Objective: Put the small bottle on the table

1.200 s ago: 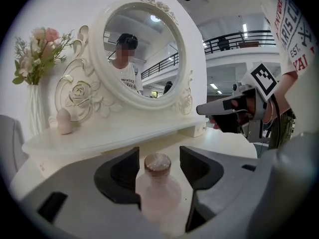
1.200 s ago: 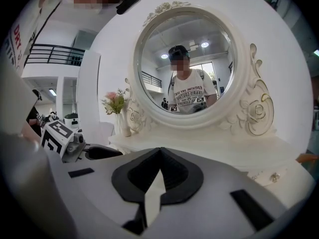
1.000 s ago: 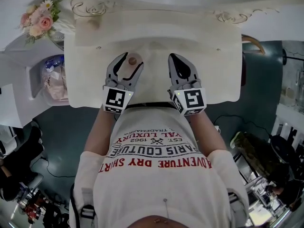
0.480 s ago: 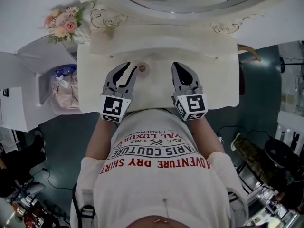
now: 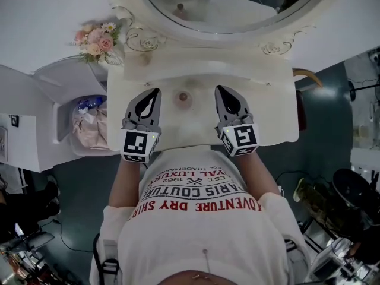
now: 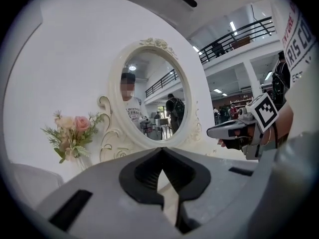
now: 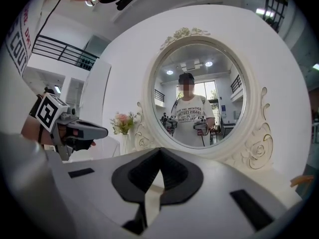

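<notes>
The small bottle [image 5: 183,97] stands upright on the cream worktop [image 5: 273,117], in front of the oval mirror [image 5: 231,5]. It is between the two tools and free of both of them. From above I see mostly its brown cap, so I cannot say much about its body.

The left hand-held gripper [image 5: 153,94] is just beside the bottle on its left and not touching it. Its jaws are pressed together and nothing is between them; through the small gap behind the tips only the pale worktop shows. The right hand-held gripper [image 5: 223,92] is near the bottle on the other side, a little further off. Its jaws are also together and empty. Both tools point toward the mirror, low over the worktop.

In my judgement the task is done: the bottle is on the worktop, it stands by itself, and no gripper holds it. Nothing seems left except to take the two tools away. A bunch of pink flowers [image 5: 98,40] stands at the far left corner, well apart from the bottle.
</notes>
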{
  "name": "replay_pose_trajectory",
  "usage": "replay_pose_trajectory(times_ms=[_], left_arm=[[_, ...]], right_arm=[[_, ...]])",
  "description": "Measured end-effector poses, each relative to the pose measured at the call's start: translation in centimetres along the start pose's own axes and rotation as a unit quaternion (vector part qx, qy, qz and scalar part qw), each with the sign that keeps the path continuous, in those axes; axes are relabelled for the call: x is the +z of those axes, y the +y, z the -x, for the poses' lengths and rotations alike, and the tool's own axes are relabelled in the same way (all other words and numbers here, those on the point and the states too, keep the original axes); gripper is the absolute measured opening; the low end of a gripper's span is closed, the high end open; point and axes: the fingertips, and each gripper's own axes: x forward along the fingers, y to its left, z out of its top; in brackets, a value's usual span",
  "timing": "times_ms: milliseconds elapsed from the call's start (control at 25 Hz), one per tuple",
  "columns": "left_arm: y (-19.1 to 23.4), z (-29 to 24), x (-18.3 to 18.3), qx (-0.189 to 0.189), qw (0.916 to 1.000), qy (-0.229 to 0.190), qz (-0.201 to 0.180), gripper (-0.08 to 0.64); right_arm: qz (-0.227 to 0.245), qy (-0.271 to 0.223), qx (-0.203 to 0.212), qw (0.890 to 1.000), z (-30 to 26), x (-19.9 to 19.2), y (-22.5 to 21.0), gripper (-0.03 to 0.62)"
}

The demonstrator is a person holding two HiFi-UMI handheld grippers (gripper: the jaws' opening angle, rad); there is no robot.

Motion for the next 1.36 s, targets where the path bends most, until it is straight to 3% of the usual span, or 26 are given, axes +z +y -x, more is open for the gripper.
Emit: replay_pose_trajectory(times_ms=[240, 560, 880, 1080, 1360], left_arm=[[0.8, 1.4, 0.9, 0.01, 0.9999, -0.011, 0.004, 0.008], [0.9, 1.9, 1.3, 0.023, 0.9995, -0.021, 0.001, 0.008], [1.7, 1.7, 1.0, 0.039, 0.9991, -0.017, -0.003, 0.008], [1.3, 1.4, 0.8, 0.023, 0.9997, -0.008, 0.001, 0.008], [0.4, 0.8, -0.1, -0.001, 1.0, 0.005, 0.002, 0.009]], right_arm=[[0.005, -0.02, -0.005, 1.0, 0.2, 1.4, 0.8, -0.002], [0.02, -0.006, 0.009, 1.0, 0.7, 1.3, 1.6, -0.002], [0.026, -0.016, -0.015, 0.999, 0.4, 1.8, 1.0, -0.002], [0.03, -0.017, -0.012, 0.999, 0.3, 2.0, 1.3, -0.002], [0.024, -0.02, -0.039, 0.999, 0.4, 1.6, 0.7, -0.002]])
